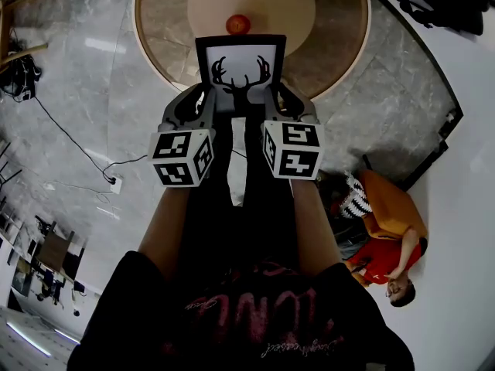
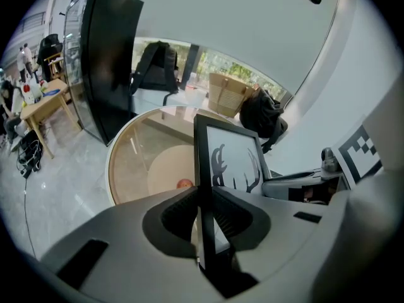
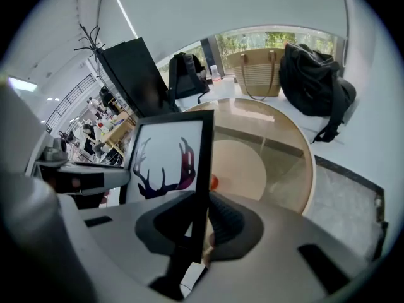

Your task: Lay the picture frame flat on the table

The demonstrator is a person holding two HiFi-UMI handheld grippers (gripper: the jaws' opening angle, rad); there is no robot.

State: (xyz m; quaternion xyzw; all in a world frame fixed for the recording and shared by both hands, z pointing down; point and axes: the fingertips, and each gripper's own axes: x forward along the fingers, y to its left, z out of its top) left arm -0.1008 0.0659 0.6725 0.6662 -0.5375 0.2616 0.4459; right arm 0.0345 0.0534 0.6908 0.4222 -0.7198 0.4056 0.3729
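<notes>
The picture frame (image 1: 240, 66) stands upright at upper centre, over the round table (image 1: 344, 29). The left gripper (image 1: 203, 100) and the right gripper (image 1: 276, 99) each clamp one side edge. The carrying step seems in hand; next the frame must be lowered and tilted flat, clear of the red round thing (image 1: 237, 24)

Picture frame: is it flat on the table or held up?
Held up, not flat. The left gripper and right gripper each clamp a side edge of the picture frame, in the air by the round table.
</notes>
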